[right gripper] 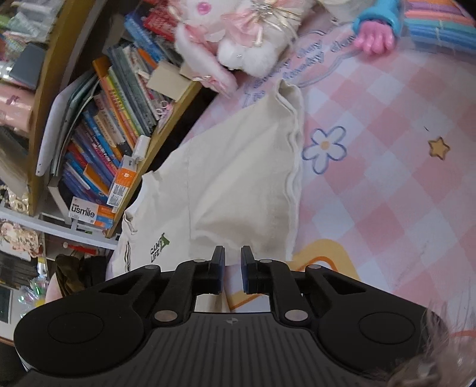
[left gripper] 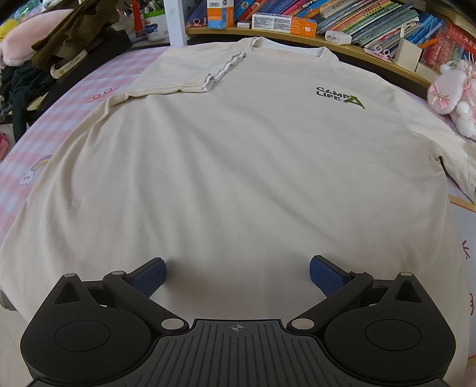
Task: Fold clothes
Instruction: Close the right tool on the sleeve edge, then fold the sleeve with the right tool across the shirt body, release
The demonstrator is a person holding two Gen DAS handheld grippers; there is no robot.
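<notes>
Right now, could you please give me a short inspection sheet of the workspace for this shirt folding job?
Surface: pink checked bed sheet with flower and star prints.
Job's things: cream T-shirt spread flat, one sleeve already folded inward, the other sleeve lying out to the side.
Clutter: plush toy beside the shirt; dark clothes pile.
Grippers: left gripper open above the shirt; right gripper nearly shut, cloth between its pads.
Cables: nothing seen.
Surroundings: bookshelf packed with books behind the bed.
</notes>
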